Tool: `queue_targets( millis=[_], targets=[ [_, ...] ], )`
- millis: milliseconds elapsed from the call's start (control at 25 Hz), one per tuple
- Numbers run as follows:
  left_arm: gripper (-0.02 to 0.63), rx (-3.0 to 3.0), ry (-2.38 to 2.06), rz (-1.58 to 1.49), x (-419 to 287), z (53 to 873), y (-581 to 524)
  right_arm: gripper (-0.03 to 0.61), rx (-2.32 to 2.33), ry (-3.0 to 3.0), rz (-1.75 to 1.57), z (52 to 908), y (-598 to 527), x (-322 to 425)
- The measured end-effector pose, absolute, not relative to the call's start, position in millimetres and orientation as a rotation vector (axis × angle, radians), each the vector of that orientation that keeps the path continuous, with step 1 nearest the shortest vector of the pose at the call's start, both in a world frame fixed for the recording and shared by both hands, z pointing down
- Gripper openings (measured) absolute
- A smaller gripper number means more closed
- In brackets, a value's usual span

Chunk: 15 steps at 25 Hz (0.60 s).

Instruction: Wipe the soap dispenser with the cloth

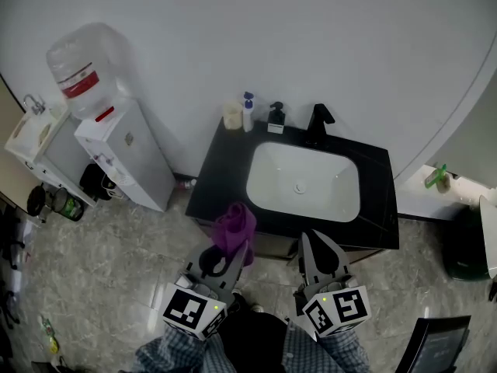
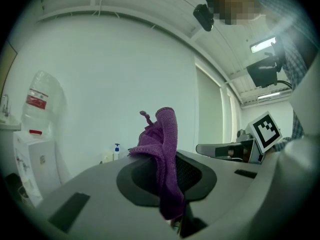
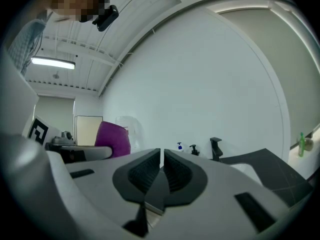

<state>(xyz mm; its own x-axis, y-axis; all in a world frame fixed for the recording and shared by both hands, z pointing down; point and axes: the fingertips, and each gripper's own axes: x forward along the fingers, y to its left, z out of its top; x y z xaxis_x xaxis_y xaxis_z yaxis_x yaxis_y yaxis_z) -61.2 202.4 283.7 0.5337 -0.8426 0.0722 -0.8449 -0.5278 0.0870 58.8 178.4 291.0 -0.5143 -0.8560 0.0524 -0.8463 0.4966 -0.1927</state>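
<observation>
The left hand-held gripper [image 1: 229, 252] clenched the purple cloth [image 1: 236, 225] before the sink [image 1: 268, 183], presumably ready for wiping; the right hand-held gripper [image 1: 320, 243] was closed, empty; the soap dispenser [image 1: 276, 118] stood behind the sink.

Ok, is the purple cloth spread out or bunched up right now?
Bunched up. The purple cloth is pinched between the jaws of the left hand-held gripper, a crumpled wad sticking up above them.

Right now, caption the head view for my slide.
Left gripper holds purple cloth, right gripper shut empty, soap dispenser untouched behind sink.
</observation>
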Motion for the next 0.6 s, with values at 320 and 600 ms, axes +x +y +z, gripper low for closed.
queue_targets(
  millis=[320,600],
  targets=[
    [0.063,2.656,-1.495,0.035,-63,283,178,0.031,-1.507,2.67,-0.293,291,159,60],
    [0.063,2.697,-1.437,0.042,-49,288,143,0.031,-1.574,2.643,-0.265,294,133,76]
  ],
)
